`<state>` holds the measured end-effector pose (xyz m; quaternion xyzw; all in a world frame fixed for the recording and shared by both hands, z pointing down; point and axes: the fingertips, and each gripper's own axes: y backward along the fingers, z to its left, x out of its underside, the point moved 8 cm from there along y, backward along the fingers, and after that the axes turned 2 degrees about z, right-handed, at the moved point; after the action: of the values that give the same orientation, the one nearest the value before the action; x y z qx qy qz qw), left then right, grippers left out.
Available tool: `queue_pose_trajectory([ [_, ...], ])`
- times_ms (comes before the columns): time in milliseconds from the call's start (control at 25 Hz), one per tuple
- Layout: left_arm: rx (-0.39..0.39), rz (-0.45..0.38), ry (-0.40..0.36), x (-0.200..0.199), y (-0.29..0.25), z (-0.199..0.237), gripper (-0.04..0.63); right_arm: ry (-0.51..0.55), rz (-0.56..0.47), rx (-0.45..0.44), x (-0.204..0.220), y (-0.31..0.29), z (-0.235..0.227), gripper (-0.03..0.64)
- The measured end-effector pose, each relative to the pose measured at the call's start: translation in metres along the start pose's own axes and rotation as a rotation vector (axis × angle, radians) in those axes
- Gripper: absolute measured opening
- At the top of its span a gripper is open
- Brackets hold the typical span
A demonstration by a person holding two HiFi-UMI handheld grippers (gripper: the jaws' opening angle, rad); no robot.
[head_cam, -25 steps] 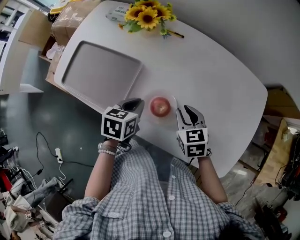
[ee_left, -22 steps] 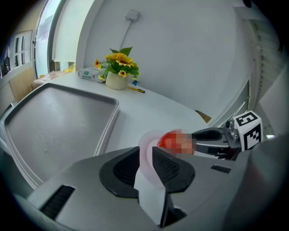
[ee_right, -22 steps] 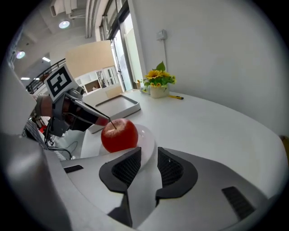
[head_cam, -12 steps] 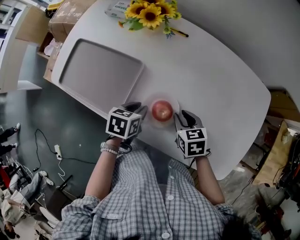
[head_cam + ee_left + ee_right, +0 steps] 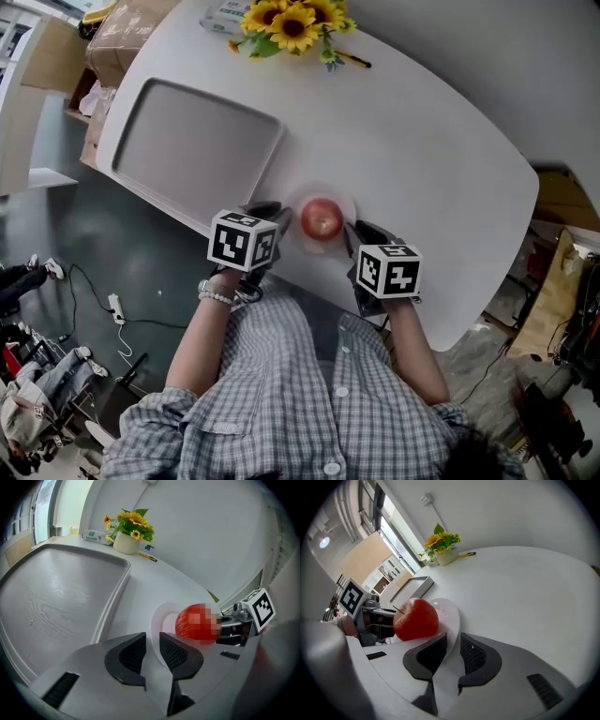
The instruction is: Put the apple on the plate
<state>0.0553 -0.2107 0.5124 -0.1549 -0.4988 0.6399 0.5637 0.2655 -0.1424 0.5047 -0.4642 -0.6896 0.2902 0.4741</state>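
two grippers flank a small white plate (image 5: 339, 195) near the front edge of the pale rounded surface (image 5: 422, 141). one red apple (image 5: 322, 217) sits on the middle of that plate, stem up, touching neither gripper.

the left gripper (image 5: 274, 214) comes in at the plate's left side. in the left gripper view its jaws stand close together, clenched on the plate's thin rim (image 5: 161, 620), which runs into the narrow gap between them; the apple (image 5: 197, 623) lies just past the tips, to the right.

the right gripper (image 5: 361, 232) meets the plate's opposite side. in the right gripper view its jaws are likewise drawn in on the white rim (image 5: 447, 613), which passes between them, with the apple (image 5: 416, 619) just beyond and to the left.

each gripper view shows the other gripper across the plate: the right gripper (image 5: 239, 620) behind the apple in one, the left gripper (image 5: 370, 616) in the other.

a large grey tray (image 5: 187, 145) lies on the surface well to the left of the plate. a pot of sunflowers (image 5: 291, 23) stands at the far edge.
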Motion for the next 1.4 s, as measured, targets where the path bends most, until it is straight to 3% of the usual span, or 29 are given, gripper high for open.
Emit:
queue_pose_trajectory([
  [320, 0.053, 0.017, 0.068, -0.001, -0.003, 0.005, 0.066, -0.183, 0.015, -0.091, 0.003, -0.003, -0.004, 0.071],
  [600, 0.067, 0.036, 0.085, -0.009, 0.001, 0.005, 0.054, -0.339, -0.012, -0.089, 0.0, 0.002, -0.006, 0.053],
  [1080, 0.123, 0.037, 0.103, -0.032, 0.017, 0.003, 0.051, -0.417, -0.042, -0.091, -0.015, 0.022, 0.007, 0.049],
  [1400, 0.101, 0.0, 0.089, -0.05, 0.044, 0.009, 0.051, -0.426, -0.079, -0.125, -0.034, 0.032, 0.03, 0.046],
])
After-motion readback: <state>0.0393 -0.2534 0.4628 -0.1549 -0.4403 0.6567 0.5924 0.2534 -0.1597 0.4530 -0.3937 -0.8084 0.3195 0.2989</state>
